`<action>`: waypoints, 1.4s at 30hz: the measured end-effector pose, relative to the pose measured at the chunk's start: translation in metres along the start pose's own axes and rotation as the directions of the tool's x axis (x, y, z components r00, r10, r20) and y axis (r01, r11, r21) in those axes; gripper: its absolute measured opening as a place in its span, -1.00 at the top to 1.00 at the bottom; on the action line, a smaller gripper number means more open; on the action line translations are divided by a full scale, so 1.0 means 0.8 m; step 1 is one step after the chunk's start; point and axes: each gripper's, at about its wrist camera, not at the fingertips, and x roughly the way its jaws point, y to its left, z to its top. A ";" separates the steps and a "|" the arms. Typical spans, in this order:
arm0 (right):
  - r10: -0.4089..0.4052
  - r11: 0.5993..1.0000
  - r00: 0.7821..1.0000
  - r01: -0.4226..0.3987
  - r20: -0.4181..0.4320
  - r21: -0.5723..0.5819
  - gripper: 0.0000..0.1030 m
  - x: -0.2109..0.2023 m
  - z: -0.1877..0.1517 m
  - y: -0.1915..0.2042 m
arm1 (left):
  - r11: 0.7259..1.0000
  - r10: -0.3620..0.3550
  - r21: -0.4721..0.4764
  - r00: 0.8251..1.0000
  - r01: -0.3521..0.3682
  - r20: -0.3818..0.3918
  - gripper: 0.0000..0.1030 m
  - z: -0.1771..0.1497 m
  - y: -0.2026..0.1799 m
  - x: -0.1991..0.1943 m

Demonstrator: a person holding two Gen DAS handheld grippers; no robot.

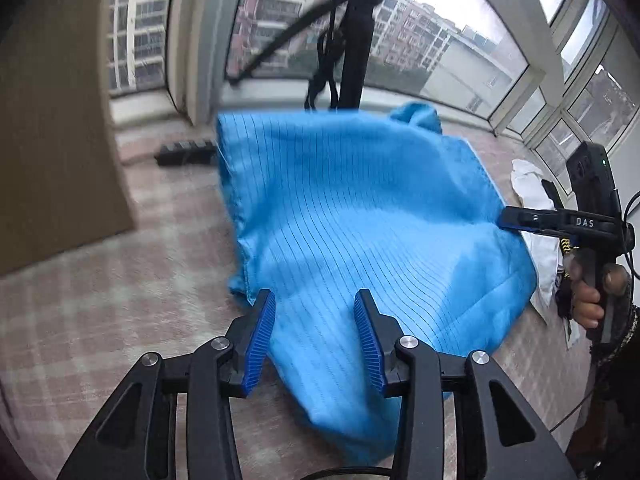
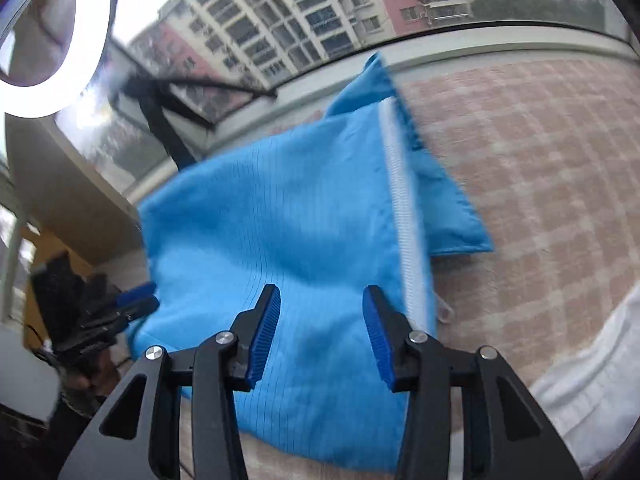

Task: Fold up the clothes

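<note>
A blue pinstriped garment (image 1: 352, 216) lies partly folded on the checked tablecloth (image 1: 100, 300); in the right wrist view it (image 2: 304, 240) shows a white zipper (image 2: 404, 216) along its right edge. My left gripper (image 1: 316, 304) is open just above the garment's near edge, empty. My right gripper (image 2: 322, 300) is open over the garment near the zipper, empty. It also shows in the left wrist view (image 1: 508, 218) at the garment's right edge, and the left gripper shows at the left of the right wrist view (image 2: 140, 298).
White clothing (image 1: 540, 248) lies at the table's right side, also in the right wrist view (image 2: 592, 380). A black stand (image 1: 356, 40) with cables rises behind the garment by the windows. A black bar-shaped object (image 1: 186, 152) lies at the back left. A ring light (image 2: 60, 40) glows at upper left.
</note>
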 end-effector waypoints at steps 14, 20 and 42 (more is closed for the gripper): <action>0.092 0.996 0.992 -0.091 -0.084 0.013 -0.37 0.039 0.007 -0.063 | 1.000 0.014 -0.023 0.996 -0.017 -0.089 -0.53 0.016 0.036 0.048; 0.241 0.970 0.968 -0.238 -0.077 0.040 -0.42 0.050 0.025 -0.080 | 0.997 -0.074 -0.022 0.991 0.072 -0.114 -0.55 0.023 0.032 0.071; 0.372 0.921 0.924 -0.379 -0.087 -0.089 0.72 0.058 0.011 -0.015 | 0.987 -0.161 -0.009 0.986 0.161 -0.048 0.74 0.039 -0.025 0.067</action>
